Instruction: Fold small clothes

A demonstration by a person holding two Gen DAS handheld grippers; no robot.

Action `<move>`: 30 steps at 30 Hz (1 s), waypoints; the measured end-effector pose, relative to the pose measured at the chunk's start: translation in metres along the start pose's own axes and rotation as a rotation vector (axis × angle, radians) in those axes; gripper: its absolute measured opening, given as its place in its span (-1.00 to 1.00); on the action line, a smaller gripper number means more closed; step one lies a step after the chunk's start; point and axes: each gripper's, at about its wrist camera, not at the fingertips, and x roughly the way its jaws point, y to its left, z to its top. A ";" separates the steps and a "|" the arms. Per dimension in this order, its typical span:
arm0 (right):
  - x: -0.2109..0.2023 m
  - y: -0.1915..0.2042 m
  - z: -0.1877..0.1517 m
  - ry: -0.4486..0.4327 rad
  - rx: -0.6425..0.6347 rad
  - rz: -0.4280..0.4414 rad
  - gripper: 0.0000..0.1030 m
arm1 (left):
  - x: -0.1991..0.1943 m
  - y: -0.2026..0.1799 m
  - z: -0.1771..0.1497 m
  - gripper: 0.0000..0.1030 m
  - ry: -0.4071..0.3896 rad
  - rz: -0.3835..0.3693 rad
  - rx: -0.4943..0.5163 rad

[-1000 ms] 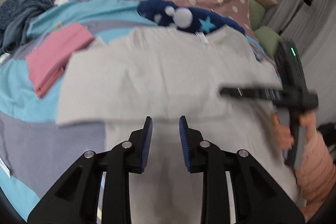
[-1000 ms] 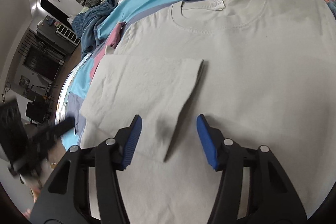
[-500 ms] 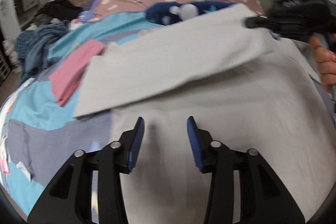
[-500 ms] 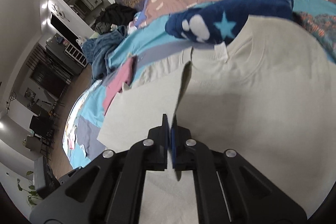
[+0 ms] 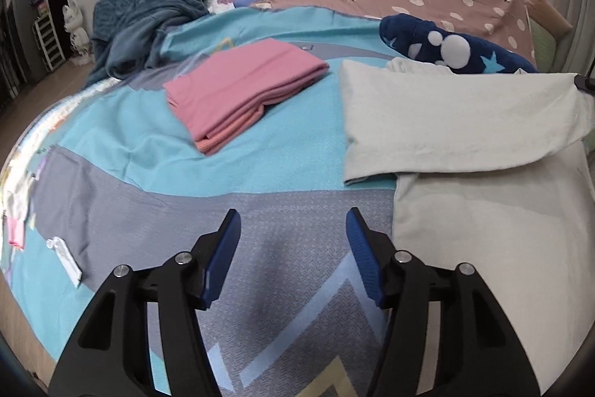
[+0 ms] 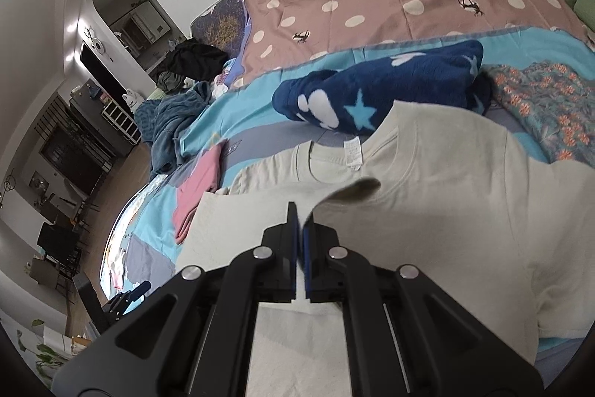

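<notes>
Your right gripper (image 6: 300, 229) pinches the white t-shirt (image 6: 438, 196); your left gripper (image 5: 292, 248), just been opening, spreads empty over the bed (image 5: 148, 159).

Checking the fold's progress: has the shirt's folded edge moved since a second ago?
Yes. The right gripper, shut on the white T-shirt, has lifted its edge toward the collar label.

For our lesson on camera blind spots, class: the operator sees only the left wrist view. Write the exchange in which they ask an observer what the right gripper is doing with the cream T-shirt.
Operator: Is the right gripper holding the cream T-shirt?
Observer: Yes, its jaws are shut on a lifted edge of the fabric.
Operator: Which way does the shirt lie?
Observer: Its collar, with a white neck label, points toward the navy star fleece.
Operator: Anything beyond the fleece?
Observer: A floral cloth lies beside it.
</notes>
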 end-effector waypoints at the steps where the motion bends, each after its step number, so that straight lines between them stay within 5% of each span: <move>1: -0.003 0.001 0.003 -0.009 -0.003 0.000 -0.96 | 0.002 -0.002 0.000 0.24 0.003 -0.020 0.002; 13: -0.061 -0.034 0.027 -0.173 0.032 -0.084 -0.96 | 0.029 -0.059 0.028 0.29 0.033 -0.185 0.101; 18: -0.050 -0.074 0.007 -0.108 0.088 -0.198 -0.95 | 0.051 -0.063 0.035 0.29 0.066 -0.095 0.086; 20: -0.036 -0.089 -0.003 -0.041 0.086 -0.302 -0.84 | 0.050 -0.060 0.035 0.29 0.063 -0.100 0.067; 22: -0.025 -0.100 -0.012 0.015 0.095 -0.467 -0.12 | 0.046 -0.061 0.033 0.29 0.050 -0.089 0.069; 24: -0.022 -0.100 -0.013 -0.007 0.087 -0.550 -0.11 | 0.042 -0.061 0.031 0.28 0.039 -0.088 0.069; 30: 0.018 -0.015 0.015 0.023 -0.123 -0.300 -0.10 | 0.041 -0.064 0.033 -0.20 0.039 -0.151 0.051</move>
